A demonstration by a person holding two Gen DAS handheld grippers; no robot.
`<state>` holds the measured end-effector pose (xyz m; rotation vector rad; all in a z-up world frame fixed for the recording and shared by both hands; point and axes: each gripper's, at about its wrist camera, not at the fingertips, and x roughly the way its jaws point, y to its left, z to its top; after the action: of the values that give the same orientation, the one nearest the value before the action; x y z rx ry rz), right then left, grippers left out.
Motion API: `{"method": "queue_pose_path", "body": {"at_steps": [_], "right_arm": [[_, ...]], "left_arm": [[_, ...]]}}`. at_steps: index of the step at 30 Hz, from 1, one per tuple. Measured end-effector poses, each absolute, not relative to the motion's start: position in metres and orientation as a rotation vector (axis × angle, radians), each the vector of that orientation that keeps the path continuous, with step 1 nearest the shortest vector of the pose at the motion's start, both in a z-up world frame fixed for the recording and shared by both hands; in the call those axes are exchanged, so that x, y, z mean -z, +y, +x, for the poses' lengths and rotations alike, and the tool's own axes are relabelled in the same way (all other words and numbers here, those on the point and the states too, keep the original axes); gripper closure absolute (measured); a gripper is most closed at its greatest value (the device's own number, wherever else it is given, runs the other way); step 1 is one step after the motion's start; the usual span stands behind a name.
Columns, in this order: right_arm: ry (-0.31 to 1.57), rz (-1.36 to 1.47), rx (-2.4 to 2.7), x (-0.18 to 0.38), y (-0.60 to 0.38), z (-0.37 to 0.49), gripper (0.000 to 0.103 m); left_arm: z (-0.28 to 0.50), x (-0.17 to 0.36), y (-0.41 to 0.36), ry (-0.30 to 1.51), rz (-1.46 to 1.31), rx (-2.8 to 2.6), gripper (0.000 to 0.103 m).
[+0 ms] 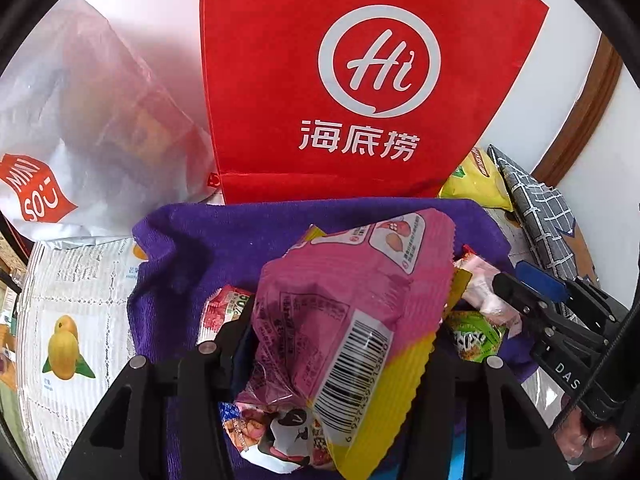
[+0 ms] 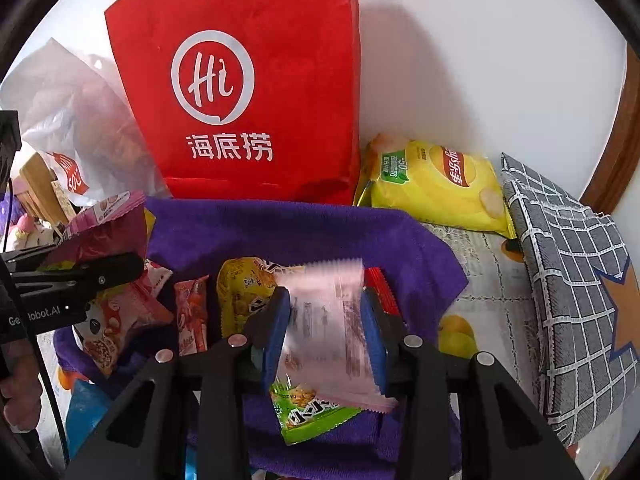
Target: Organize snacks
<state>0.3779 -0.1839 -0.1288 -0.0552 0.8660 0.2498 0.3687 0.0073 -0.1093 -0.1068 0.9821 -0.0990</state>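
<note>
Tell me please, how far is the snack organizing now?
Done: nothing clearly; the yellow chip bag lies apart by the wall. In hand: the left tool holds a pink-and-yellow packet, and the right tool has a pale pink packet between its pads. Left: the green packet, red packet and others on the purple cloth.

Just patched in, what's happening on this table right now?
A person is sorting snacks with a gripper in each hand, both over a purple towel strewn with small packets. The left gripper holds a pink and yellow snack bag between its fingers. The right gripper has a pale pink packet between its blue pads, blurred. A red paper bag stands behind the towel, with a yellow chip bag lying to its right.
</note>
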Motion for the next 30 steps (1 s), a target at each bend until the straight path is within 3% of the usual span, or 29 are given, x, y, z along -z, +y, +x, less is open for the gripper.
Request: {"method": "queue_pose_path", "body": {"at_steps": [6, 14, 20, 30], "right_arm": [[0.844, -0.054, -0.227, 0.115, -0.186, 0.368, 0.041], [0.789, -0.032, -0.191, 0.07, -0.192, 0.324, 0.028], [0.77, -0.014, -0.145, 0.036, -0.2, 0.268, 0.024], [0.736, -0.009, -0.048, 0.013, -0.223, 0.167, 0.021]], "left_arm": [[0.362, 0.096, 0.008, 0.953, -0.091, 0.066, 0.023], [0.322, 0.064, 0.011, 0.918, -0.088, 0.068, 0.022], [0.266, 0.039, 0.01, 0.883, -0.115, 0.078, 0.02], [0.167, 0.018, -0.005, 0.836, -0.114, 0.114, 0.008]]}}
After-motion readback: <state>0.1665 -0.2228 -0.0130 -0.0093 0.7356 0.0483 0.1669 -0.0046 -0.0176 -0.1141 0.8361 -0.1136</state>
